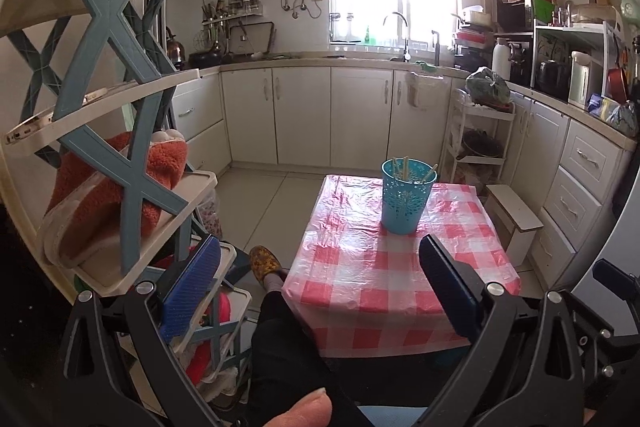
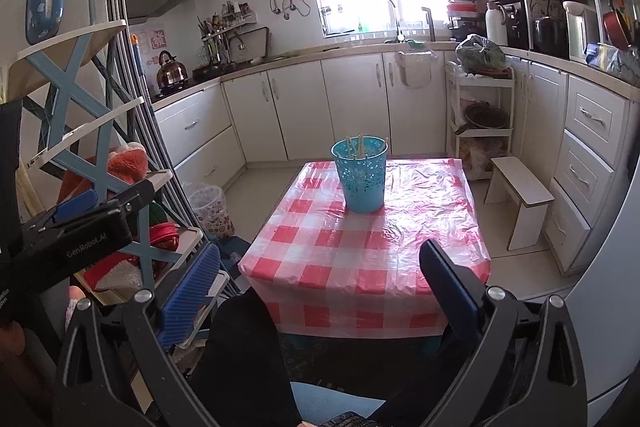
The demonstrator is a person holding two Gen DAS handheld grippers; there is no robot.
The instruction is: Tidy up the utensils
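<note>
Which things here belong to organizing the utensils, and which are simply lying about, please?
Job: chopsticks standing in the blue holder on the checked table.
Lying about: white stool, kettle, orange slippers on rack.

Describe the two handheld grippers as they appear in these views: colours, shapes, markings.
Both the left gripper and right gripper have black angular frames with silver bolts and two blue fingers whose inner pads are ribbed. In the right wrist view, the left gripper's black body carries white "GenRobot.AI" lettering. No cables show.
</note>
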